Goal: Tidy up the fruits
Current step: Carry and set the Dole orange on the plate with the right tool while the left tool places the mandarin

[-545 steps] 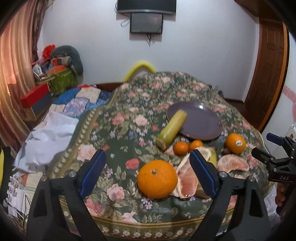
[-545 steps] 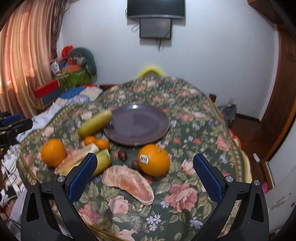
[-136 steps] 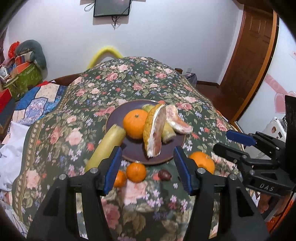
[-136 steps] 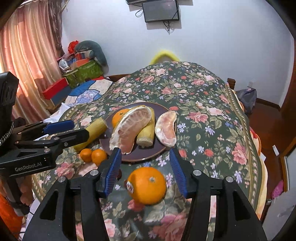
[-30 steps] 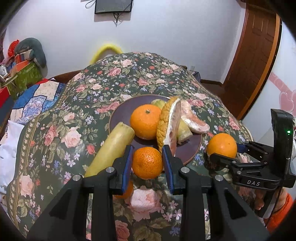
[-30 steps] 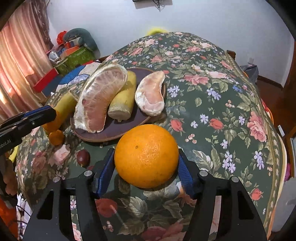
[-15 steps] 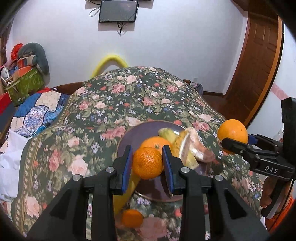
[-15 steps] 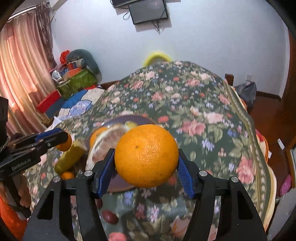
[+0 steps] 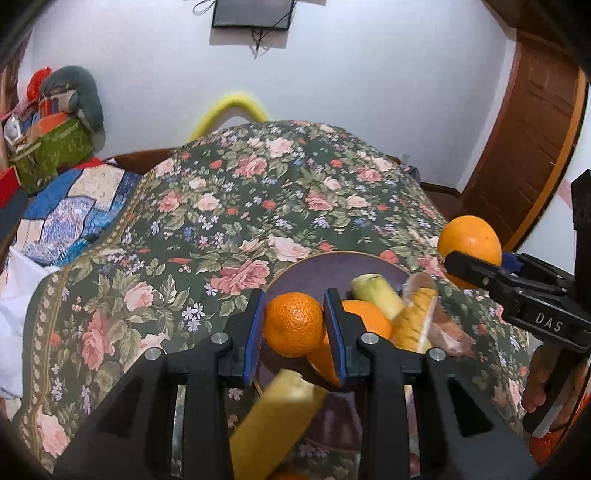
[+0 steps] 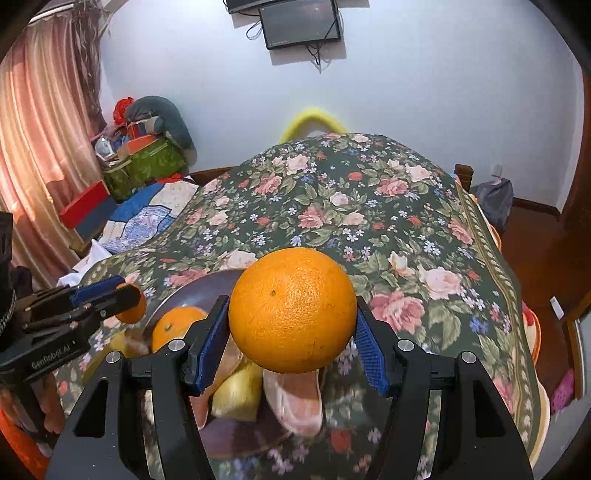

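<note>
My left gripper is shut on a small mandarin and holds it above the near left rim of the purple plate. My right gripper is shut on a large orange, held in the air over the plate's right side. On the plate lie another orange, a yellow-green fruit piece and peeled pomelo segments. A long yellow fruit leans at the plate's near edge. The right gripper with its orange shows at the right of the left wrist view.
The fruits sit on a round table under a dark floral cloth. A patchwork quilt and boxes with a green bag lie at the left. A wooden door is at the right, a wall screen behind.
Both grippers have lifted their fruit and moved in over the plate. The plate and its fruit now sit lower and closer in both views.
</note>
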Tool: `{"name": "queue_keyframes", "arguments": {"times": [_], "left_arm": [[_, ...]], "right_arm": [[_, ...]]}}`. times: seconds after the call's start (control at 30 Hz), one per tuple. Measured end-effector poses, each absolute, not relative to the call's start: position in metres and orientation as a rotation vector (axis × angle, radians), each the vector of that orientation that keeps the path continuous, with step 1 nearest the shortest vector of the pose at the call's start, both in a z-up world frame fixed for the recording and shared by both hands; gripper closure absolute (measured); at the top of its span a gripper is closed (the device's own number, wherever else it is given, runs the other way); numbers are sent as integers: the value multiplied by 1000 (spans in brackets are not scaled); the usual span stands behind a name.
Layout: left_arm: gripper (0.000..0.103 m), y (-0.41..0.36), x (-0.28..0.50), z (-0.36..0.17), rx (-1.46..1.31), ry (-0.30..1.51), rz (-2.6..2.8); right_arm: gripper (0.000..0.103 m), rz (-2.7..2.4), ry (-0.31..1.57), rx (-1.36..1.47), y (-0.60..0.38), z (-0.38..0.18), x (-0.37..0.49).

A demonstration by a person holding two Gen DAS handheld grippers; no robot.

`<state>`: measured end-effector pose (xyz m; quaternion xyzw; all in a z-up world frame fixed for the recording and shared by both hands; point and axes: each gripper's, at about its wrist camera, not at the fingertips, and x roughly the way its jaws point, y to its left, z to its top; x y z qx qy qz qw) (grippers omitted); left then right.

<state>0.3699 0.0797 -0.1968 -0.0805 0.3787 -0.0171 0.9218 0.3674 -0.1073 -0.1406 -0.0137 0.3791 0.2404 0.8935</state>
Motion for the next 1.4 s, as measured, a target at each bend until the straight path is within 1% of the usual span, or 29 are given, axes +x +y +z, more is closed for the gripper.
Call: {"name": "queue_keyframes", "arguments": {"times": [0.23, 0.47, 0.93, 1.07, 1.13, 1.4], "left_arm": [[71, 86, 388, -212, -168, 830, -13], [71, 88, 396, -225, -177, 881, -13], [70, 84, 394, -227, -186, 902, -22], [68, 86, 388, -224, -199, 900, -21], [65, 87, 382, -221, -205, 894, -21], [64, 87, 359, -203, -193, 872, -37]], "right_arm": [[43, 501, 828, -46, -94, -154, 383], [43, 519, 911, -40, -90, -174, 388], [40, 519, 902, -159, -82, -175, 376], [40, 524, 902, -130, -87, -171, 374], [40, 524, 897, -114, -90, -168, 372], [39, 539, 852, -96, -94, -146, 350]]}}
